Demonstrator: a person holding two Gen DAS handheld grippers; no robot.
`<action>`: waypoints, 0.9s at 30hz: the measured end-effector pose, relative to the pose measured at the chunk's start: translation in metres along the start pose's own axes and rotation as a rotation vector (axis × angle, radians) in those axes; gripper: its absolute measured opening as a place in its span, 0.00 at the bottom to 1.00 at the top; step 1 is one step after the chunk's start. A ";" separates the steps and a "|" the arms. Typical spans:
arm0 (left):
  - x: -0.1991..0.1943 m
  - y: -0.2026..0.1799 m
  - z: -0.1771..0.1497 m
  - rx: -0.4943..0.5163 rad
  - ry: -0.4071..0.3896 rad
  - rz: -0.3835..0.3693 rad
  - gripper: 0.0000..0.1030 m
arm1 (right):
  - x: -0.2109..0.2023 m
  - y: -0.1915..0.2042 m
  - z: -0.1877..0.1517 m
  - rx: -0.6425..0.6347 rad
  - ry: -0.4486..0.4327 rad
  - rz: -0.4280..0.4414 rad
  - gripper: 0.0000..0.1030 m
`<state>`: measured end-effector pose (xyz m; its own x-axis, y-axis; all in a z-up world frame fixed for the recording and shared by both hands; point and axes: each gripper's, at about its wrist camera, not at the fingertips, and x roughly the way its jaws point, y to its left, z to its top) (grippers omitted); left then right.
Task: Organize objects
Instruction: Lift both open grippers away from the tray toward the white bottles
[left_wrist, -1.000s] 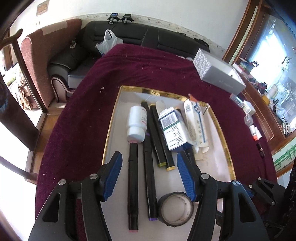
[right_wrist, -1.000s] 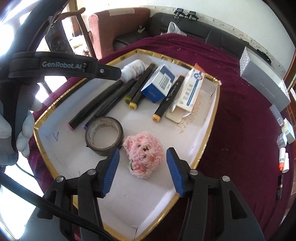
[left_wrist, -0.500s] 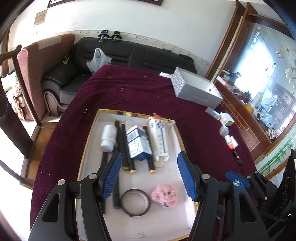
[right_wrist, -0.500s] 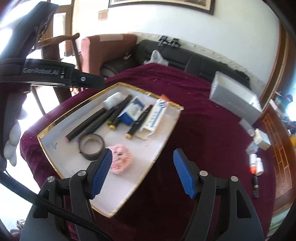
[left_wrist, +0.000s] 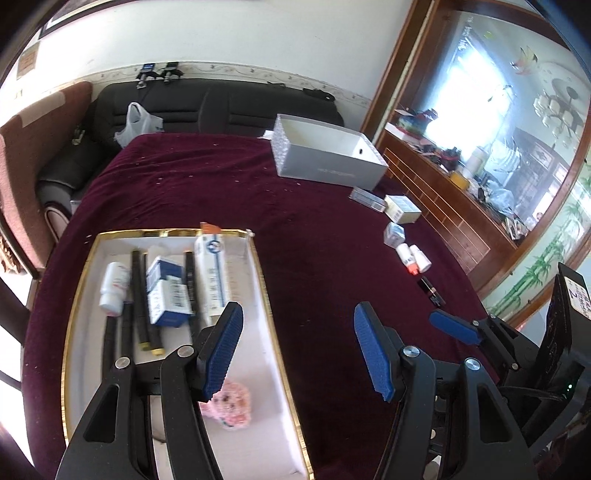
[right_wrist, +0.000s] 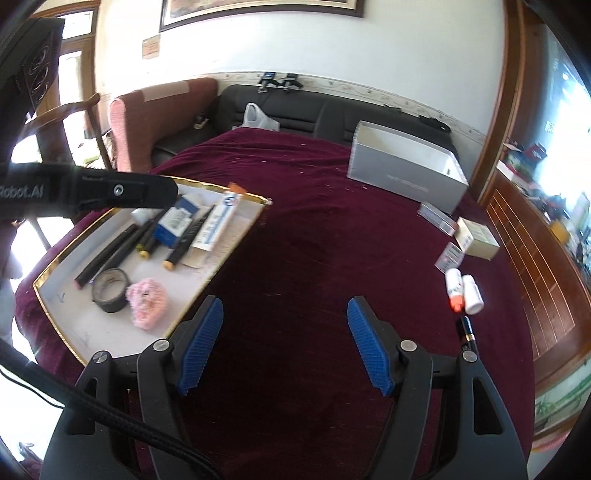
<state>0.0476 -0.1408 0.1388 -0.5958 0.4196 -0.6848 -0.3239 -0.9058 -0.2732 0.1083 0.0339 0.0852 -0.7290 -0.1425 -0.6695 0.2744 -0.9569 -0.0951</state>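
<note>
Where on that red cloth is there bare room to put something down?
The widest bare stretch of the red cloth lies between the gold-edged tray and the small bottles and cartons at the right. More lies beyond the tray, toward the sofa. The tray's far end is crowded with markers and boxes; its near corner is free.

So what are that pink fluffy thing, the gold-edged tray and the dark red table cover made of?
The pink fluffy thing looks like knitted or plush yarn: a fuzzy, looped, matte surface. The gold-edged tray seems to be cardboard, with a flat matte white inside and a shiny gold foil rim. The dark red table cover looks like velvet or a similar short-pile cloth; it is soft, unshiny and holds specks of lint.
</note>
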 end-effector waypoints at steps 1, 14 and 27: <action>0.004 -0.006 0.001 0.006 0.008 -0.005 0.55 | 0.001 -0.007 -0.001 0.012 0.002 -0.003 0.68; 0.090 -0.097 -0.005 0.047 0.172 -0.124 0.55 | 0.017 -0.109 -0.026 0.208 0.066 -0.052 0.68; 0.166 -0.116 -0.043 0.126 0.293 -0.040 0.55 | 0.033 -0.291 -0.056 0.739 0.017 0.119 0.69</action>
<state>0.0180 0.0311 0.0280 -0.3501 0.4032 -0.8455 -0.4422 -0.8668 -0.2303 0.0400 0.3217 0.0496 -0.7092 -0.2577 -0.6562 -0.1464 -0.8566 0.4947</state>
